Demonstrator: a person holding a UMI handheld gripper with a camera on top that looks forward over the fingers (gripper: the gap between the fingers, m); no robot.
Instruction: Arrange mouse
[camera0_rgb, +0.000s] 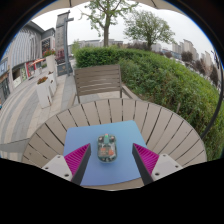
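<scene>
Outdoors on a terrace, wooden slat table (150, 125) under a pale sky, and we're looking straight down the tool. Nearest to us, the gripper (107, 165) sits low over a blue mat (108, 140) laid on the table, its two fingers spread apart with the pink pads (76, 157) facing inward. Between them is the mouse (107, 149), a small greenish, see-through-looking one, resting on the mat with a gap on either side. So the fingers are around it, not squeezing it; nothing is held.

By my read, this is either the approach to a pick or the moment after a set-down; one frame can't settle which. If it's the pick, the next move calls for closing evenly on the mouse's sides, keeping it centred so it doesn't twist out, then lifting clear of the mat.

Past the mat, the round table's edge drops away. Just beyond stands a wooden bench (100, 80) against a green hedge (160, 75). Farther off there are trees (150, 25), buildings to the side (30, 45), and more distant blocks along the skyline.
</scene>
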